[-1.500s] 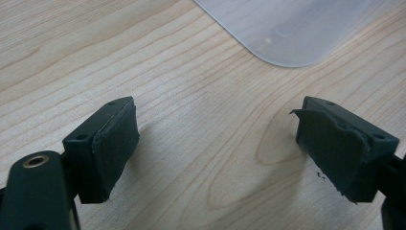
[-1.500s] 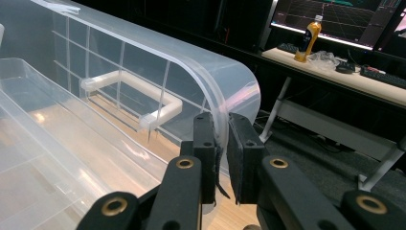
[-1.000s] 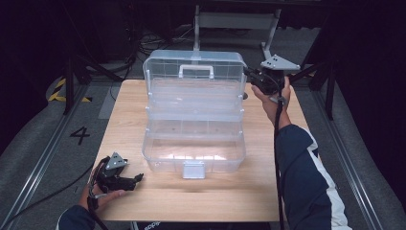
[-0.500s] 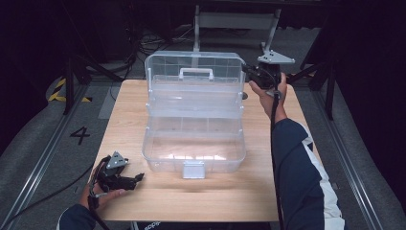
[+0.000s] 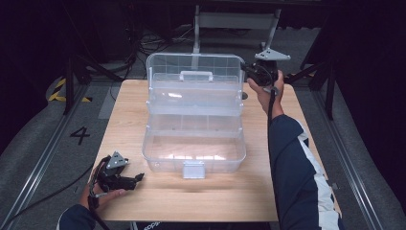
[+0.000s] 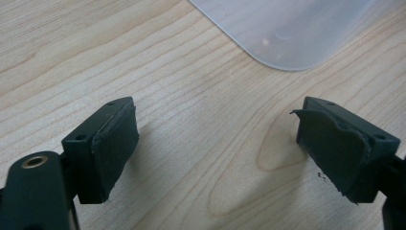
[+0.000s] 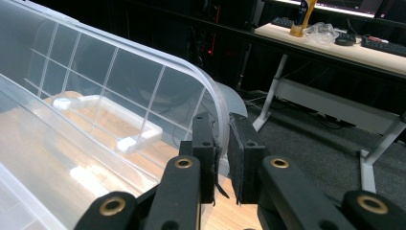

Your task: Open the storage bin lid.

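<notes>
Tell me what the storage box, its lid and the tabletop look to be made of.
Storage box: clear, glossy plastic; the wood shows through it and it glints. Lid: the same see-through plastic, with moulded ribs and a white handle. Tabletop: pale wood or a wood-look laminate, matt, with plain grain lines.

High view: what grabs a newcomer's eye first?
The big clear plastic box, open at mid-table, its lid upright at the far side. The right gripper is clamped on the lid's right edge. The left gripper rests open near the table's near-left corner, apart from the box.
</notes>
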`<state>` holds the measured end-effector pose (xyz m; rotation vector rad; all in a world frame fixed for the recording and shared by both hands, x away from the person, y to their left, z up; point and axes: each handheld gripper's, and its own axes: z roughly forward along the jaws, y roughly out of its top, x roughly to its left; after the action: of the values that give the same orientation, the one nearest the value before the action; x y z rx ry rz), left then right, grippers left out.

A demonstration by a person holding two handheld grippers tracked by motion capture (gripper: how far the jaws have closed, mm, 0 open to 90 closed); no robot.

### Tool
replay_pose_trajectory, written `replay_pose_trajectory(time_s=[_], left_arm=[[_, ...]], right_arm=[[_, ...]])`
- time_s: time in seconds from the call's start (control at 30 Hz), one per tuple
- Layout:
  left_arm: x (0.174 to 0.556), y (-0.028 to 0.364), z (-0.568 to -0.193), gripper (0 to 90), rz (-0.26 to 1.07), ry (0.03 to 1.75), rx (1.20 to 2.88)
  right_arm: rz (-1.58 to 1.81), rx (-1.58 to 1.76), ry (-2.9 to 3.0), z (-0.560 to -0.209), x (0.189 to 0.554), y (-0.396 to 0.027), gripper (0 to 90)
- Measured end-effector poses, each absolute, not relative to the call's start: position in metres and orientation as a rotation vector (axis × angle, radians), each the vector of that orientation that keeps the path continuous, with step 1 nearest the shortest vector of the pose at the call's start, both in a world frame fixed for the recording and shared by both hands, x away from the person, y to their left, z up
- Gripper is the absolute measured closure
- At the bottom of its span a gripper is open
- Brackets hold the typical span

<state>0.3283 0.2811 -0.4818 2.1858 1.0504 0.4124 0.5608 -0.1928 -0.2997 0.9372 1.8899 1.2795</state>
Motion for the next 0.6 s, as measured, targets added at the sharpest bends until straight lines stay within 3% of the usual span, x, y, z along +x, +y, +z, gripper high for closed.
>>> replay_pose_trajectory(time_s=[0.6], left_arm=[[0.328, 0.281, -0.482, 14.7, 0.413, 1.05, 2.186]], right_arm=[[1.266, 0.968, 1.896, -0.311, 0.582, -0.191, 82.6]])
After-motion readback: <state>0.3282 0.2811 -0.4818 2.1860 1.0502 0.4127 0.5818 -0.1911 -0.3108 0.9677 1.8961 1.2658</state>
